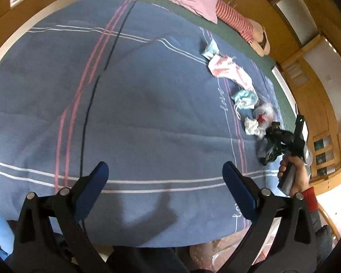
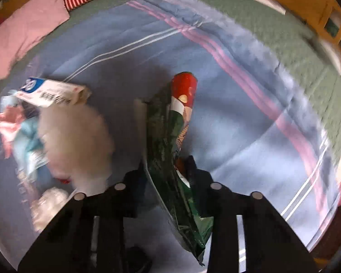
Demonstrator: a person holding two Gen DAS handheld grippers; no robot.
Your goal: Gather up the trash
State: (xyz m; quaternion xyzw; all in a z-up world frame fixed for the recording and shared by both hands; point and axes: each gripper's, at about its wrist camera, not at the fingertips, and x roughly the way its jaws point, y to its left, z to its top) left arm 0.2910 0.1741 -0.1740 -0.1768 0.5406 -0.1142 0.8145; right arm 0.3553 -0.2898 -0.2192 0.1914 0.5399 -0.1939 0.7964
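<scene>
Right hand-held gripper (image 2: 164, 159) is clamping the green snack wrapper (image 2: 170, 141) off the bed (image 1: 147, 113) beside remaining litter (image 1: 229, 68), freeing it for disposal; left hand-held gripper (image 1: 166, 170) is hovering wide open, empty.

blanket (image 1: 147, 113): bare centre, passable | trash row (image 1: 238, 86): blocks right edge

White fluffy trash (image 2: 75, 143) motion-blurred; green wrapper (image 2: 170, 159) bottom cut off.
</scene>
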